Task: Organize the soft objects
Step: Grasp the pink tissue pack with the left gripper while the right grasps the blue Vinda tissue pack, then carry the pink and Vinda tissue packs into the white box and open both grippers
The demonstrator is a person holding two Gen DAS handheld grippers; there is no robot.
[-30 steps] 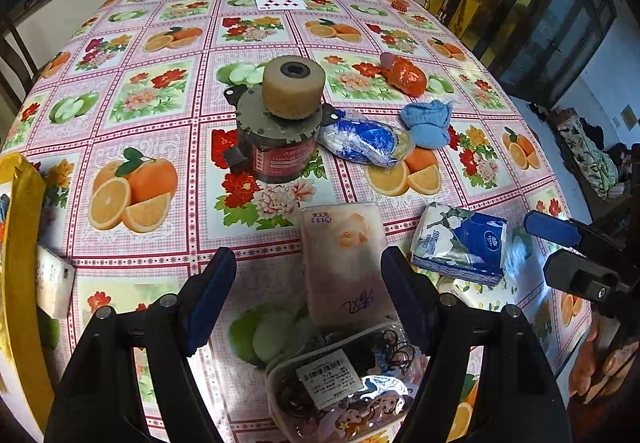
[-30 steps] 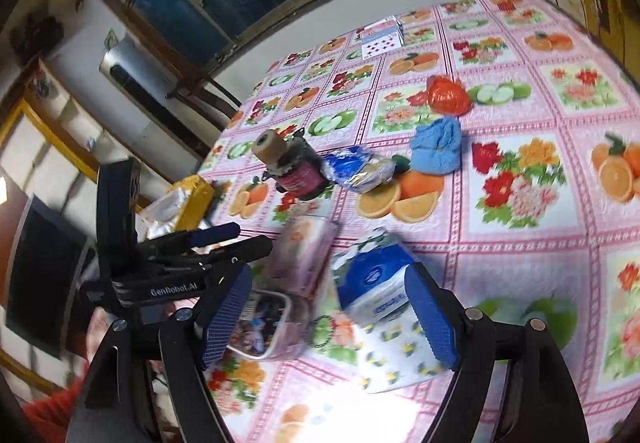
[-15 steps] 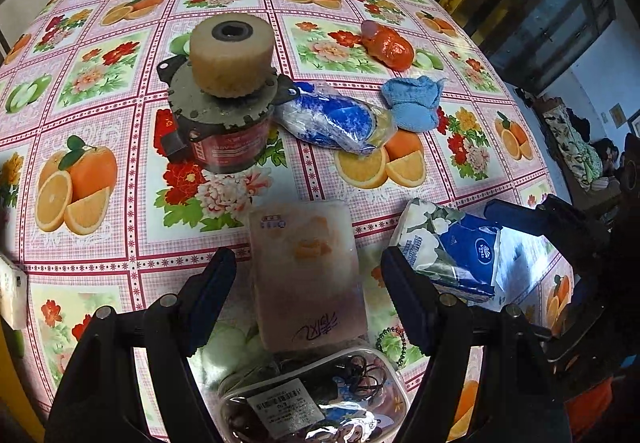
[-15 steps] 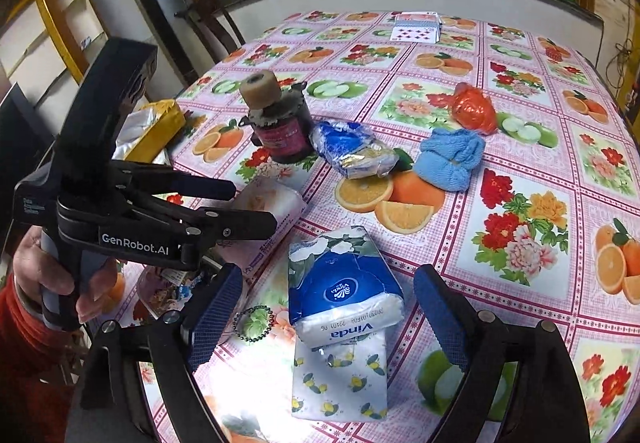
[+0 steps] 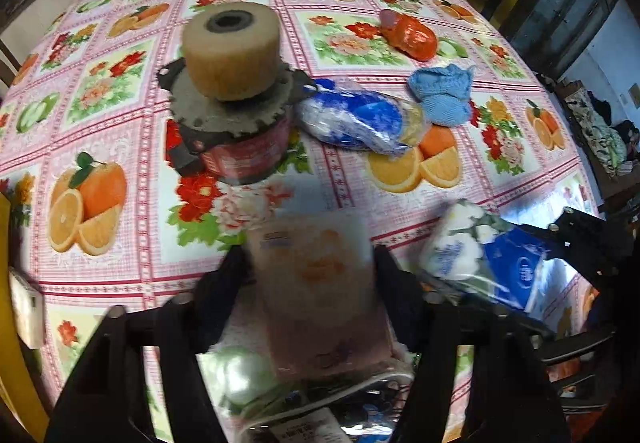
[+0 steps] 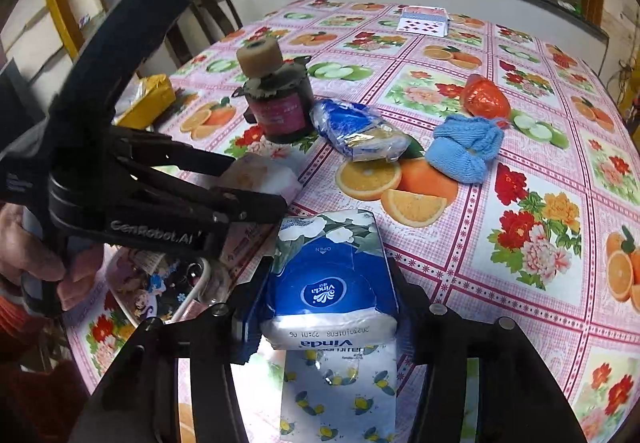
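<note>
My left gripper (image 5: 308, 257) is shut on a pink tissue pack (image 5: 320, 295), its fingers pressed against both long sides. The right wrist view shows this left gripper (image 6: 256, 183) from the side, with the pink pack (image 6: 256, 173) between its tips. My right gripper (image 6: 330, 275) is shut on a blue and white Vinda tissue pack (image 6: 332, 283), which also shows in the left wrist view (image 5: 496, 267). A blue knitted piece (image 6: 464, 147), a red foil-wrapped item (image 6: 484, 99) and a blue and white bag (image 6: 360, 131) lie further back on the table.
A motor with a beige roller (image 5: 236, 103) stands just beyond the pink pack. A clear box of hair ties (image 5: 320, 415) sits near the front edge. A bee-print pack (image 6: 340, 395) lies under the Vinda pack. Playing cards (image 6: 424, 21) lie at the far side, a yellow package (image 6: 148, 99) at the left.
Both grippers moved forward over their packs and went from wide open to shut, the left on the pink pack, the right on the Vinda pack.
</note>
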